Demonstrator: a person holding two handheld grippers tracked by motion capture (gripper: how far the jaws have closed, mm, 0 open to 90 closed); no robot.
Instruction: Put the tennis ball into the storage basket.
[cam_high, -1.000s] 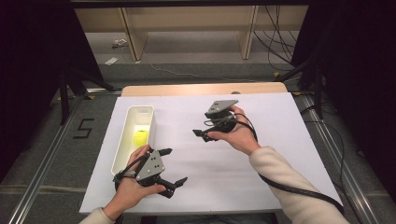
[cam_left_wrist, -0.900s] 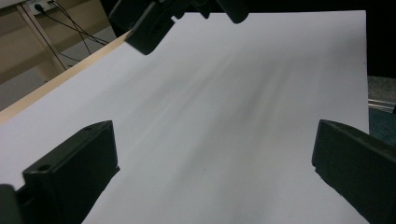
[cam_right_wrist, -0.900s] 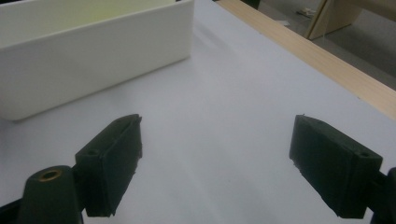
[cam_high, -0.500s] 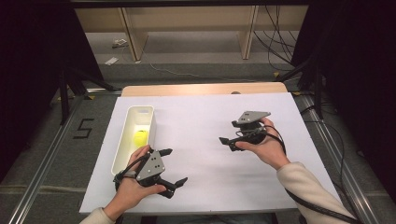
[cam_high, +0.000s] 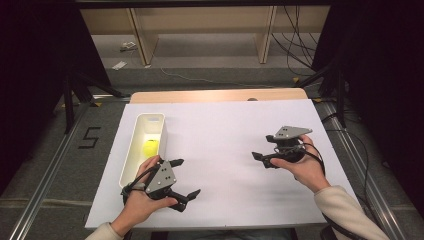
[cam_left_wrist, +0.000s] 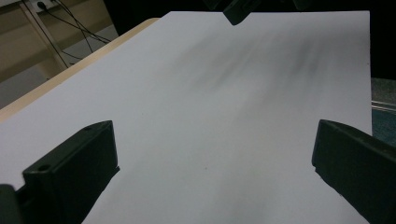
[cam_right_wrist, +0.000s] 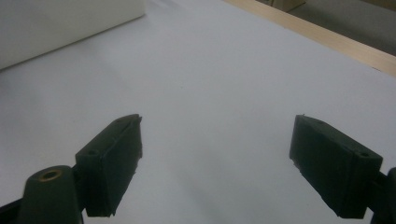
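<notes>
Both tongs, left (cam_high: 187, 179) and right (cam_high: 261, 159), stand open and empty over the counter (cam_high: 225, 135). Ball (cam_high: 150, 147) lies in the bin (cam_high: 131, 159), far-left. Placing looks finished; next, rest the tongs.

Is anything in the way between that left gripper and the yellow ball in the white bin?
Only the bin's own wall. The yellow ball lies inside the white bin, and the left gripper sits open beside the bin's near end, so it would likely have to come in from above.
</notes>
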